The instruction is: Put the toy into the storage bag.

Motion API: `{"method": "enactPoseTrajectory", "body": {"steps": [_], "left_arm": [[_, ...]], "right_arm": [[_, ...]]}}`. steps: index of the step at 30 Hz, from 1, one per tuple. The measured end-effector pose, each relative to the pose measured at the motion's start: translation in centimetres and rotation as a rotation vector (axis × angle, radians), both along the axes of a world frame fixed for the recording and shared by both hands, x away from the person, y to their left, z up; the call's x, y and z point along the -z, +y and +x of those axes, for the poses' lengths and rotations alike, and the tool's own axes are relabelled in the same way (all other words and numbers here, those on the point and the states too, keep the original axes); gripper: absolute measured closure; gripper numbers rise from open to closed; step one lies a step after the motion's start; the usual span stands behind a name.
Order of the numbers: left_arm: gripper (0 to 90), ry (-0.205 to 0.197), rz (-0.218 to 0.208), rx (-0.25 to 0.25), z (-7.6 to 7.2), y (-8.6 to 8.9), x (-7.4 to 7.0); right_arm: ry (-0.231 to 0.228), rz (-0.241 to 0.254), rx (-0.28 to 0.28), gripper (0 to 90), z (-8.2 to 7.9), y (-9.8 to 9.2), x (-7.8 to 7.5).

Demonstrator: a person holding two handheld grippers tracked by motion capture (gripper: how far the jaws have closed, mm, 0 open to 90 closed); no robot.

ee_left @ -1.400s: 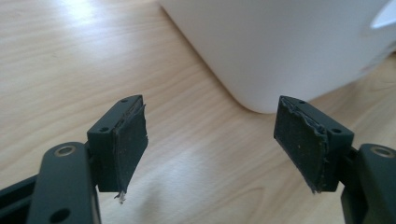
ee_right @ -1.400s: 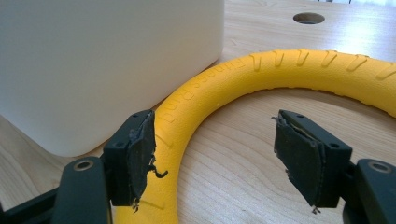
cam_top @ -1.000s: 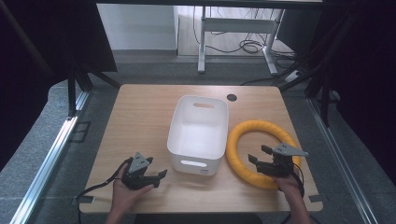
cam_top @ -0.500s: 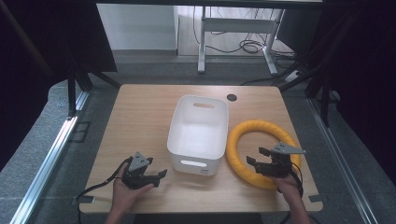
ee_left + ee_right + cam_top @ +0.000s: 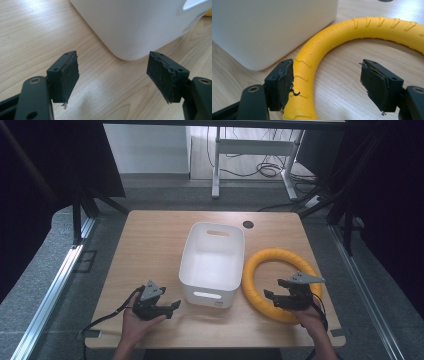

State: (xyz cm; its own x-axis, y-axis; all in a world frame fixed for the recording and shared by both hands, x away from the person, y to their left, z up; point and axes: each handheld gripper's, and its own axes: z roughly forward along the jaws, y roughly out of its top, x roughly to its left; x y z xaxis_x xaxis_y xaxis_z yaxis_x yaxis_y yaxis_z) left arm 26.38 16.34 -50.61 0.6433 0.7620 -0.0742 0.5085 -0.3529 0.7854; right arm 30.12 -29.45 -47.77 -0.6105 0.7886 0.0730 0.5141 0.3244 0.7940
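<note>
Yellow ring (image 5: 317,62) lies flat on the desk (image 5: 150,245), right under the open right tongs (image 5: 327,82), ready to grab. The white tub (image 5: 212,262) waits beside them. The left tongs (image 5: 112,75) rest open, holding nothing.

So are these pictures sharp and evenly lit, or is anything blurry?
High view: soft, dark surroundings, lit wooden table. Left gripper view: jaws crisp, white plastic bin slightly soft, faint shadow beneath. Right gripper view: yellow foam ring sharp nearby, blurring farther off.
</note>
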Motion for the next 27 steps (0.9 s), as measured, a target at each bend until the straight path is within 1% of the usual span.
{"method": "enactPoseTrajectory", "body": {"steps": [1, 2, 3, 5, 6, 7, 9, 13, 17, 19, 20, 21, 23, 24, 26, 27], "left_arm": [[25.6, 0.000, 0.002, 0.003, 0.0, 0.0, -0.1], [25.7, -0.001, -0.001, 0.006, -0.1, -0.1, -0.1], [25.6, 0.001, -0.006, 0.007, -0.1, -0.1, -0.1], [25.7, 0.001, 0.003, 0.006, 0.0, -0.1, 0.0], [25.7, 0.001, 0.003, 0.006, 0.0, -0.1, 0.0], [25.6, 0.003, 0.008, 0.006, 0.0, -0.1, 0.0], [25.6, 0.004, 0.006, 0.008, 0.0, -0.2, 0.1], [25.7, 0.001, 0.010, 0.010, 0.0, -0.1, 0.1], [25.6, 0.000, 0.009, 0.009, 0.0, -0.1, 0.0], [25.6, -0.001, 0.010, 0.008, 0.0, -0.1, 0.1], [25.6, 0.001, 0.014, 0.008, 0.0, -0.2, 0.1], [25.6, 0.001, 0.014, 0.008, 0.0, -0.2, 0.1], [25.6, 0.002, 0.016, 0.008, 0.1, -0.2, 0.1], [25.6, 0.002, 0.019, 0.008, 0.1, -0.2, 0.2], [25.6, 0.002, 0.020, 0.008, 0.1, -0.2, 0.2], [25.6, 0.003, 0.020, 0.009, 0.1, -0.2, 0.2]], "right_arm": [[0.000, 0.000, 0.000, 27.1, 0.0, 0.0, 0.0], [0.010, -0.011, -0.007, 27.1, 0.2, 0.0, -0.3], [0.028, -0.037, -0.021, 27.2, 0.6, 0.1, -0.9], [0.048, -0.063, -0.045, 27.3, 1.1, 0.2, -1.4], [0.048, -0.063, -0.045, 27.3, 1.1, 0.2, -1.4], [0.073, -0.083, -0.065, 27.4, 1.6, 0.5, -1.7], [0.104, -0.106, -0.090, 27.4, 2.1, 0.9, -1.9], [0.144, -0.151, -0.125, 27.6, 2.8, 1.8, -2.0], [0.181, -0.172, -0.155, 28.0, 3.4, 2.4, -2.0], [0.187, -0.180, -0.159, 28.2, 3.5, 2.6, -1.9], [0.197, -0.196, -0.176, 28.5, 3.6, 3.0, -1.7], [0.197, -0.196, -0.176, 28.5, 3.6, 3.0, -1.7], [0.214, -0.210, -0.188, 28.6, 3.6, 3.3, -1.4], [0.230, -0.220, -0.197, 29.0, 3.6, 3.5, -1.1], [0.234, -0.224, -0.200, 29.1, 3.6, 3.5, -1.0], [0.251, -0.231, -0.208, 29.6, 3.6, 3.6, -0.7]]}}
